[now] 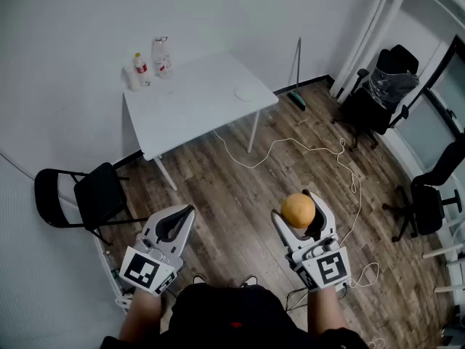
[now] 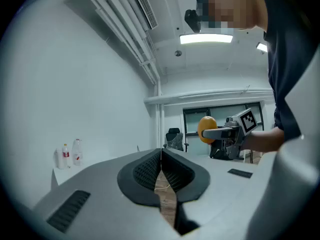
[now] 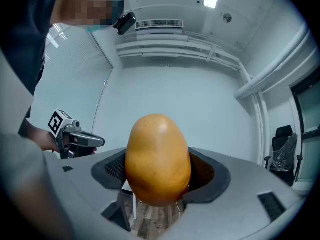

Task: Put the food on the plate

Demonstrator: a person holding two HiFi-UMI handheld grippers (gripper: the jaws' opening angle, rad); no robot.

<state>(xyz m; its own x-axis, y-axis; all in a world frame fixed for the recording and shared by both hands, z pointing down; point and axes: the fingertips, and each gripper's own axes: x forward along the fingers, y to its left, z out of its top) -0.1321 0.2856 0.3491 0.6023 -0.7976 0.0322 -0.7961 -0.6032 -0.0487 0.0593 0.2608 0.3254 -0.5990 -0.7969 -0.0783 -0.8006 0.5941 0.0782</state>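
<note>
Right gripper [image 1: 296, 206] pinches the orange fruit [image 3: 158, 159] out over the floor [image 1: 240, 177], well apart from the plate [image 1: 247, 93] on the white bench [image 1: 189, 104], left gripper [image 1: 176, 222] pressed together and empty, so best carry it level and set it down gently.

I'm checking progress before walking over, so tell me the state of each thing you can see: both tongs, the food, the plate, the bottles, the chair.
Left tongs: shut, empty.
Right tongs: shut on the orange-yellow food.
Orange-yellow food: whole, held in the air above the floor.
Plate: empty, lying on the white table.
Bottles: upright at the table's far corner.
Black folding chair: unfolded, unoccupied.
</note>
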